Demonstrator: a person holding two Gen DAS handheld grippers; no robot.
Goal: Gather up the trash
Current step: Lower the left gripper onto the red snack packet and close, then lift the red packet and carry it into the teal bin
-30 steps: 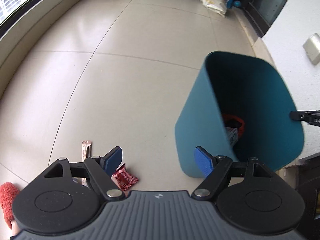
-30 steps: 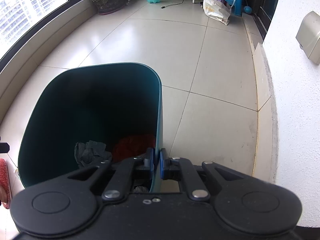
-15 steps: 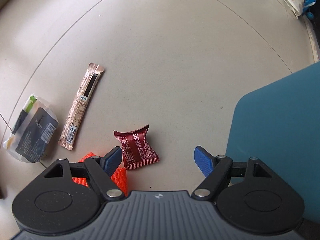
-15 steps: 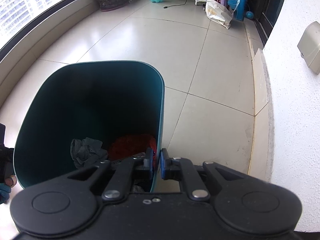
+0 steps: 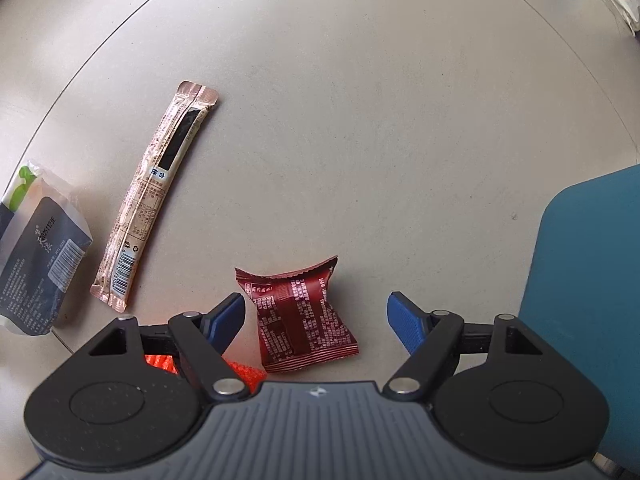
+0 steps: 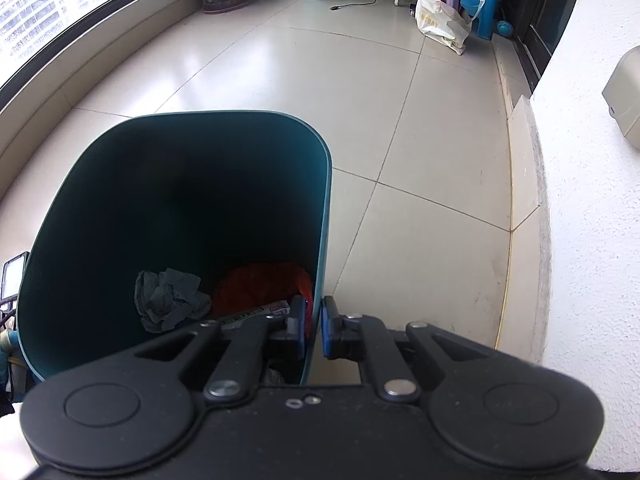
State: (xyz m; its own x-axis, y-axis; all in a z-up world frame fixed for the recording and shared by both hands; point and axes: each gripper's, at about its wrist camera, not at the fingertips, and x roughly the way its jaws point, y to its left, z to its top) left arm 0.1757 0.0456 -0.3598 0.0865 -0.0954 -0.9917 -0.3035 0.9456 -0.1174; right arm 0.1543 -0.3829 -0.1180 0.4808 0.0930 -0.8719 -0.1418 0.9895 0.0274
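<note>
The left claw [image 5: 316, 314] hangs wide over the red wrapper [image 5: 298, 318]; flat foil could slip. The right claw [image 6: 314, 322], pinching the bin [image 6: 180, 216] wall, might tip it.

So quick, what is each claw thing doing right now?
Left gripper: open, holding nothing, over the red wrapper.
Right gripper: closed on the teal bin rim.

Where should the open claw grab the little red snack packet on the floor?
Probably across the middle of the flat red foil snack packet, coming straight down from above. It lies flat on the floor between the open left gripper's blue fingers, so squeezing its long side edges should buckle it into a grippable ridge.
</note>
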